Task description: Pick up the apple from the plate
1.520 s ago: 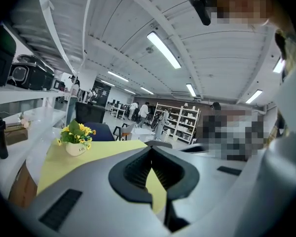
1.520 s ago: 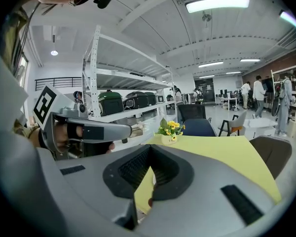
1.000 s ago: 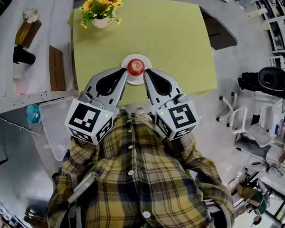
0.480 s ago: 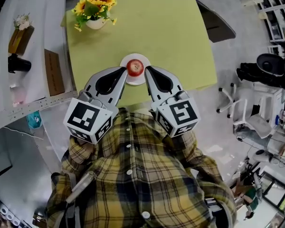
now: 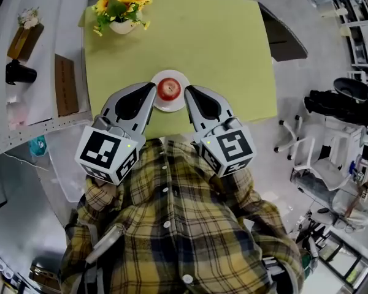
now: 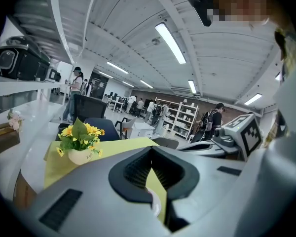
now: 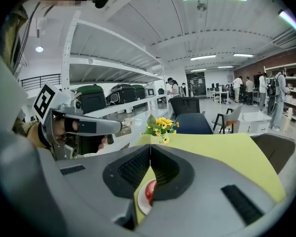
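In the head view, the red apple is seen on the white plate near the front edge of the yellow-green table, between the left gripper and the right gripper. Both pairs of jaws are pressed together, and nothing is held. The apple is also shown in the right gripper view, while only the plate rim is shown in the left gripper view.

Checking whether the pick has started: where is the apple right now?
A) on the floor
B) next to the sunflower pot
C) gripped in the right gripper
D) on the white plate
D: the apple sits on the white plate, while the left gripper and right gripper flank it with jaws together, holding nothing.
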A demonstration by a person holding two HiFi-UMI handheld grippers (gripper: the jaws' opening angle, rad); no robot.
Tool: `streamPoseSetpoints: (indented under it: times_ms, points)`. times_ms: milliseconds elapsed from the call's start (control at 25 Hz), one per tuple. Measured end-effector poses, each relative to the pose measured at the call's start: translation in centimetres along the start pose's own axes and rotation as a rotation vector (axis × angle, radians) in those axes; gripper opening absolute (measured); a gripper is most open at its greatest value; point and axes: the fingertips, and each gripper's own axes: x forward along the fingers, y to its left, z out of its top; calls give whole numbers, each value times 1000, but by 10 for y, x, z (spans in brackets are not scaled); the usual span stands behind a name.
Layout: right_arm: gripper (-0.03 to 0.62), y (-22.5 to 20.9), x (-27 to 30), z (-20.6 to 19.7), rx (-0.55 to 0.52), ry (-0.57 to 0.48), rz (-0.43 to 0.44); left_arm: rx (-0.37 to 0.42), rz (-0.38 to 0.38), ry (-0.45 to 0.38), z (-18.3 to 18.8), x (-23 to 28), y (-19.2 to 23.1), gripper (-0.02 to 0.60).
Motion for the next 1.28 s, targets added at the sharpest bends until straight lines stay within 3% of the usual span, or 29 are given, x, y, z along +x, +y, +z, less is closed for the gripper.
streamPoseSetpoints:
  times_ms: [520,600,960,1280]
  points:
    - [5,-4,24,-36,26,62,59,-30,49,44,-27,7,27,8]
    - [78,-4,30,-44,39,80,81,-41,56,55,-33,8,32,8]
    - [204,-4,54,-72,33,131,156,-86,67,107,-63,19,48,8]
    - [361,-4,74,-102,44,202,188,-114,82,142,-83,21,59,8]
